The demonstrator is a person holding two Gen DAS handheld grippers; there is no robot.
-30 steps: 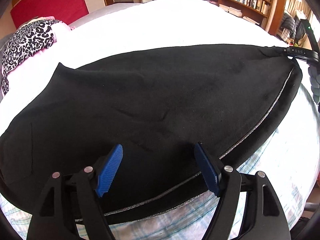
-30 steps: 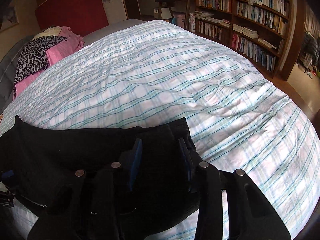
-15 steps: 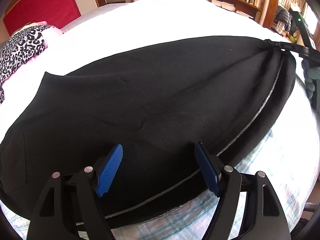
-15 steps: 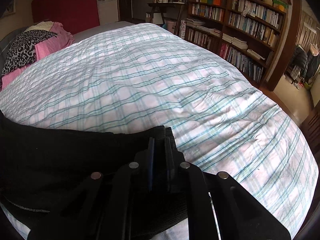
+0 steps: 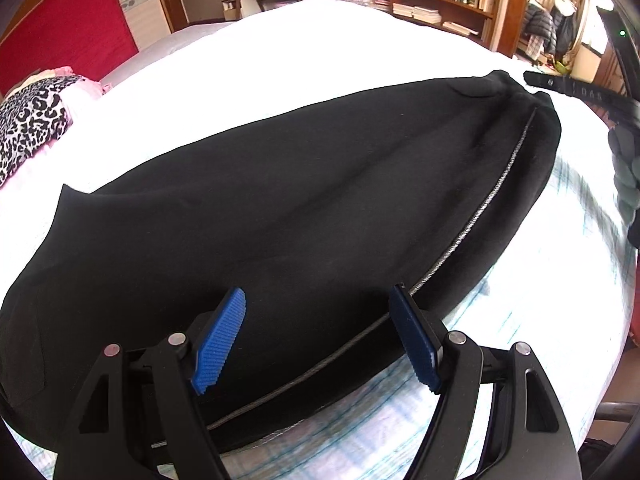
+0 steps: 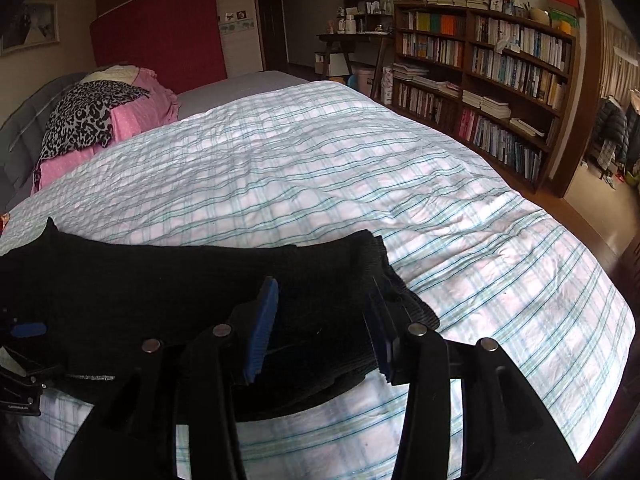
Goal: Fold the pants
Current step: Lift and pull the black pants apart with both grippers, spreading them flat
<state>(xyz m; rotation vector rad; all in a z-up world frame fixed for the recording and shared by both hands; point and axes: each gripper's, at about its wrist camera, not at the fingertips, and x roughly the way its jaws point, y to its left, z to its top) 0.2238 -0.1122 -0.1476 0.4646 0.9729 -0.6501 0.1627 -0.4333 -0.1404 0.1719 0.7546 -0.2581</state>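
Observation:
Black pants (image 5: 300,208) lie stretched across the bed, folded lengthwise, with a silver side stripe (image 5: 492,196) along the near edge. My left gripper (image 5: 316,296) hovers open above the wide end, with nothing pressed between its blue pads. In the right wrist view the ribbed cuff end (image 6: 400,300) rests flat on the quilt. My right gripper (image 6: 322,292) is over it with its jaws opening; the cloth lies below and between the pads, which do not pinch it. One right finger (image 5: 576,90) and a gloved hand (image 5: 624,164) show just off the cuff in the left wrist view.
A plaid quilt (image 6: 360,184) covers the bed. A pile of leopard-print and pink clothes (image 6: 92,120) sits at the head end by a red panel (image 6: 160,36). Bookshelves (image 6: 500,80) and a desk (image 6: 352,40) line the far wall, past the bed's right edge.
The right gripper's jaws were closed on the cuff and have now spread apart, leaving it on the quilt. The pants lie smoother and more stretched. The left gripper shifted slightly along the cloth.

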